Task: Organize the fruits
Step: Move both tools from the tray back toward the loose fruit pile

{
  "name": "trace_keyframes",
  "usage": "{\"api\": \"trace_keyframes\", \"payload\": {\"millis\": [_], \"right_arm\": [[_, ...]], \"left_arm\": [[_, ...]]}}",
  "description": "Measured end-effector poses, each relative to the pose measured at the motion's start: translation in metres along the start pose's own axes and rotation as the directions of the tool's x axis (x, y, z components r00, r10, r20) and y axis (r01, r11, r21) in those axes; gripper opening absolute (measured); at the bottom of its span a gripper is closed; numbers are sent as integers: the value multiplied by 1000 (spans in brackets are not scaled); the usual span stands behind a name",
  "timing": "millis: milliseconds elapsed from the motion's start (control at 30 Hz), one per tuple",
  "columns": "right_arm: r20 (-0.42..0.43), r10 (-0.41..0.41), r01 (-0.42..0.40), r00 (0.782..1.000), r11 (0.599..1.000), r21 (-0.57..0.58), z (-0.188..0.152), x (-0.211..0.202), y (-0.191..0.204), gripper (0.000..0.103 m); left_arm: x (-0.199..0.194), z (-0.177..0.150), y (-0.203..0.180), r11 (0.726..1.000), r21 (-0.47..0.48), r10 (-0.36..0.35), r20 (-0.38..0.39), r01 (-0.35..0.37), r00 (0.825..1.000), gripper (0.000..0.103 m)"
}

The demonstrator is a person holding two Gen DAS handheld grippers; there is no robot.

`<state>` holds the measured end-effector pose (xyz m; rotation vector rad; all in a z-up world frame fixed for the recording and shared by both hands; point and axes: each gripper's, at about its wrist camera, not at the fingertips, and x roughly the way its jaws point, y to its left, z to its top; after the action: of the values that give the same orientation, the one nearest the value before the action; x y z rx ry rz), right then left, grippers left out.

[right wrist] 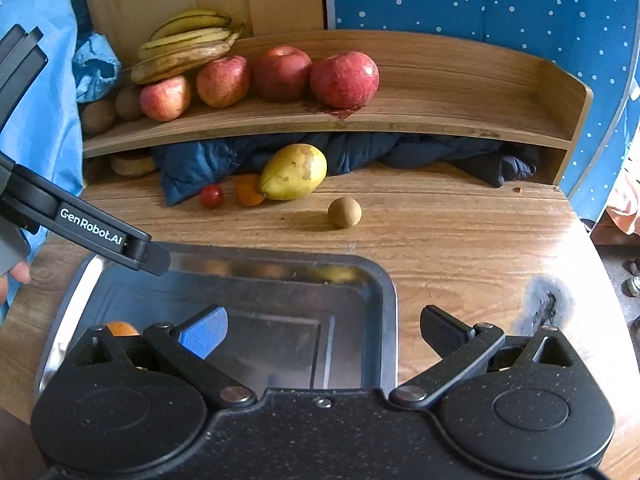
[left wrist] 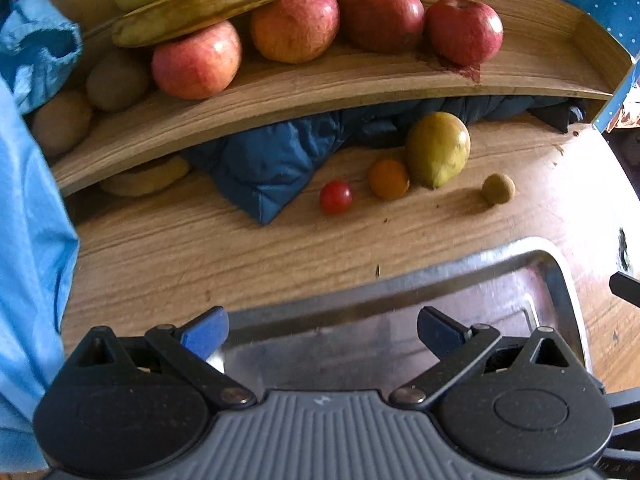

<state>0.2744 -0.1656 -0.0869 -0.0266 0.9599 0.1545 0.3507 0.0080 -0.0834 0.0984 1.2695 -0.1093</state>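
Note:
A yellow-green pear [left wrist: 438,149] [right wrist: 294,172], a small orange fruit [left wrist: 389,179] [right wrist: 249,191], a red cherry tomato [left wrist: 336,197] [right wrist: 211,196] and a small brown round fruit [left wrist: 498,188] [right wrist: 344,211] lie on the wooden table beyond a steel tray [left wrist: 560,276] [right wrist: 384,280]. An orange fruit [right wrist: 120,328] lies in the tray's near left corner. My left gripper [left wrist: 322,334] is open and empty over the tray. My right gripper [right wrist: 322,334] is open and empty over the tray's right edge.
A wooden shelf [left wrist: 320,92] [right wrist: 400,120] at the back holds several red apples [left wrist: 296,24] [right wrist: 344,78], bananas [left wrist: 208,0] [right wrist: 184,50] and brown kiwis [left wrist: 118,80]. A dark blue jacket [left wrist: 260,168] [right wrist: 400,152] lies under it. The left gripper's body [right wrist: 88,228] shows at left.

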Motion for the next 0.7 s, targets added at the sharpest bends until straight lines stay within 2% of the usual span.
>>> {"api": "trace_keyframes", "payload": {"millis": [700], "right_arm": [[-45,-54,53,998,998,-27,62,72,-7,100]], "left_arm": [[50,53,8,998,19,-62,7,61,998,102]]}}
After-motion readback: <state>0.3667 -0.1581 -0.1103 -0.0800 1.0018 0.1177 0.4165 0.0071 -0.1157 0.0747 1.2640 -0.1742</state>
